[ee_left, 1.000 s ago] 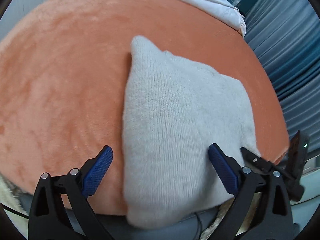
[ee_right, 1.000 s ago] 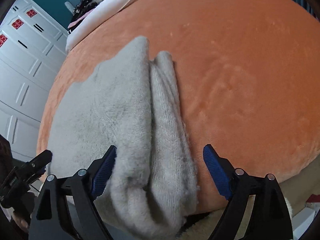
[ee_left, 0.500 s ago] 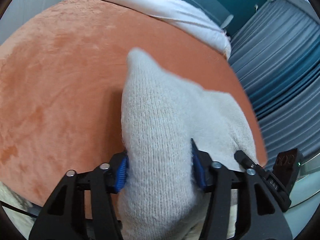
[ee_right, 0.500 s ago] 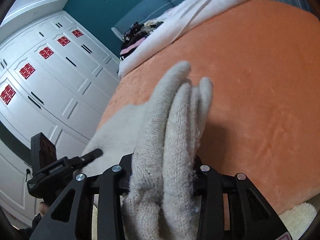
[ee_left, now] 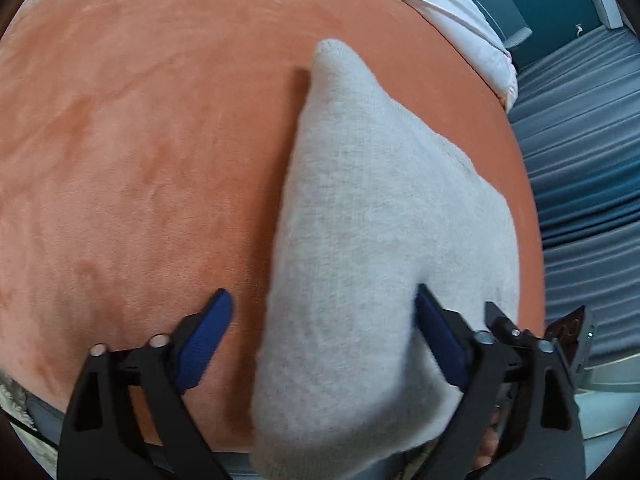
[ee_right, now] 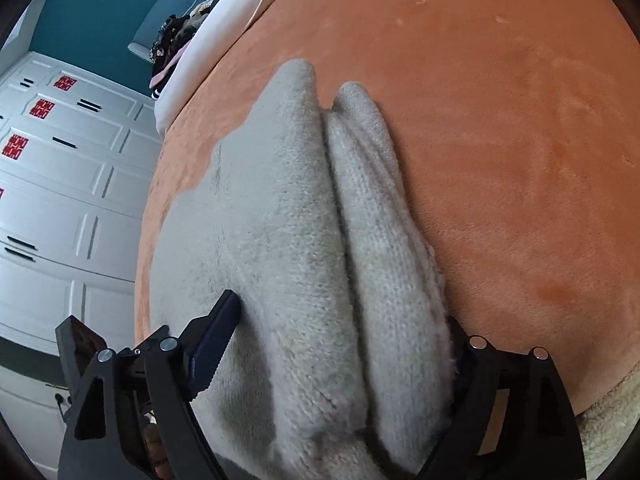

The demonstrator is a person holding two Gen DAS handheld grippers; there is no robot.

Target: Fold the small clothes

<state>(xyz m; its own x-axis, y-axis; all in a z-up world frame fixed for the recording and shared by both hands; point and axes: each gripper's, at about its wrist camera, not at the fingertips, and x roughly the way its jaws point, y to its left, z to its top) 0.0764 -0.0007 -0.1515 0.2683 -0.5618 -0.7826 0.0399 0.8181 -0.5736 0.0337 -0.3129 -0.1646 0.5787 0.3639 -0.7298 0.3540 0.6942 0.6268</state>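
**Q:** Two grippers are in play; where does the garment sit against their fingers?

**A:** A pale grey knitted garment point(ee_left: 372, 248), folded, lies on an orange plush bed cover point(ee_left: 140, 152), with its near end bunched up towards both cameras. On the left gripper point(ee_left: 322, 340), the jaws are opening. The right-hand blue finger pad point(ee_left: 438, 340) touches the knit's edge, while the left-hand pad stands clear of it over bare orange cover. The cloth lies between the fingers but is not pinched.

**Q:** And the other hand?

**A:** The right gripper point(ee_right: 340, 360) is opening too. The folded knit fills the gap between its fingers. The left-hand finger point(ee_right: 216, 340) has drawn off the cloth, with a shadowed gap beside it; the right-hand finger is mostly hidden behind the fuzzy edge, so contact there cannot be told.

**Q:** What does one view give that the other lacks?

**A:** The right wrist view shows the garment's layering: two rolled ridges side by side, running away from the camera, with a flatter spread to their left. It also shows white panelled wardrobe doors point(ee_right: 60, 184) with red stickers, and a dark pile of clothes point(ee_right: 176, 36) on white bedding. The left wrist view shows the knit as one smooth wedge tapering to a point, grey-blue curtains point(ee_left: 580, 168) at the right, and the other gripper's black body beyond the pad.
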